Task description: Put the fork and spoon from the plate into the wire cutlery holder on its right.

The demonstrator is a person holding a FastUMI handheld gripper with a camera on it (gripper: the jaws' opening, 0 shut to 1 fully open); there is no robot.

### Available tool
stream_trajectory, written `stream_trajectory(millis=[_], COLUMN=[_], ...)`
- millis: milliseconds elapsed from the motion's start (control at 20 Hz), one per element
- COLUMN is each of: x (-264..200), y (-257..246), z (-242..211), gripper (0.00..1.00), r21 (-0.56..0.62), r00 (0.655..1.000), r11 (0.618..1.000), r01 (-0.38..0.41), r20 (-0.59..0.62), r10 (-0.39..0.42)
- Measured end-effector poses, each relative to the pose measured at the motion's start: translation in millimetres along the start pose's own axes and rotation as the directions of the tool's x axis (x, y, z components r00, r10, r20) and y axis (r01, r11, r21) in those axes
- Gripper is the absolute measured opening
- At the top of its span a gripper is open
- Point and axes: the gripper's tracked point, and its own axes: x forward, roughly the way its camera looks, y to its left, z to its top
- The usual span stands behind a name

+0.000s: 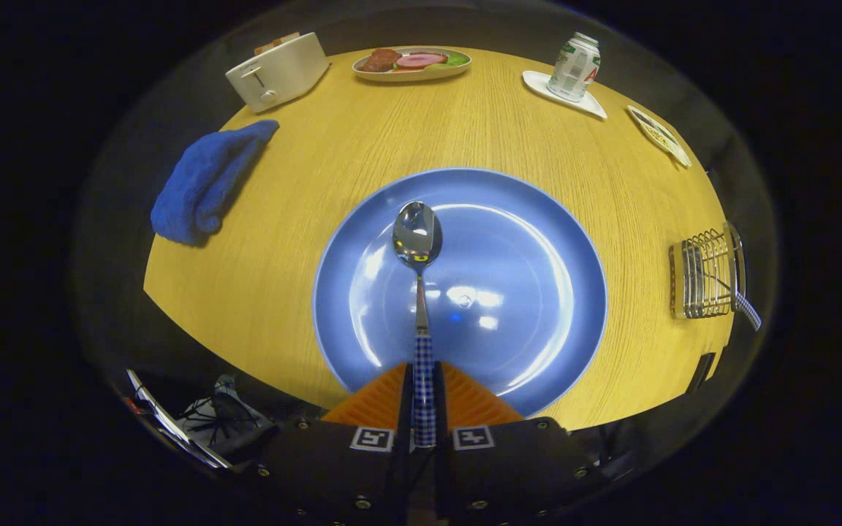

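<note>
Between my fingers sits the checked handle of the spoon [418, 241], my gripper [425, 394] closed narrow on it from both sides, so the bowl juts straight ahead over the blue plate [538, 292]. I judge I hold it by the handle end so the bowl can go down into the wire cutlery holder [706, 274], which stands well to the right near the table [304, 219] edge. A checked handle, likely the fork [748, 310], already leans out of it
</note>
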Motion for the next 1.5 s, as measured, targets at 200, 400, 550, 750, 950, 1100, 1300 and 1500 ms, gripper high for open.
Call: stream_trajectory(millis=[200, 400, 550, 750, 950, 1100, 1300, 1500], x=[-1.0, -15.4, -19.0, -47.3, -77.6, -101.3, -136.6, -164.5], y=[-2.5, -1.1, -7.7, -29.3, -57.1, -86.0, -132.4, -178.5], z=[0.4, 3.9, 2.7, -1.0, -7.4, -12.6, -13.7, -20.1], gripper=[0.20, 0.02, 0.02, 0.02, 0.01, 0.02, 0.02, 0.02], r21=[-0.019, -0.041, -0.066, -0.112, -0.116, -0.072, 0.004, 0.033], r00=[1.000, 1.000, 0.999, 0.998, 0.995, 0.991, 0.989, 0.982], r11=[1.000, 0.999, 0.998, 0.994, 0.993, 0.996, 0.997, 0.990], r01=[-0.003, -0.027, -0.019, 0.009, 0.032, 0.046, 0.083, 0.137], r20=[-0.031, -0.015, -0.036, -0.058, -0.090, -0.123, -0.124, -0.137], r10=[0.003, 0.026, 0.017, -0.015, -0.043, -0.054, -0.082, -0.131])
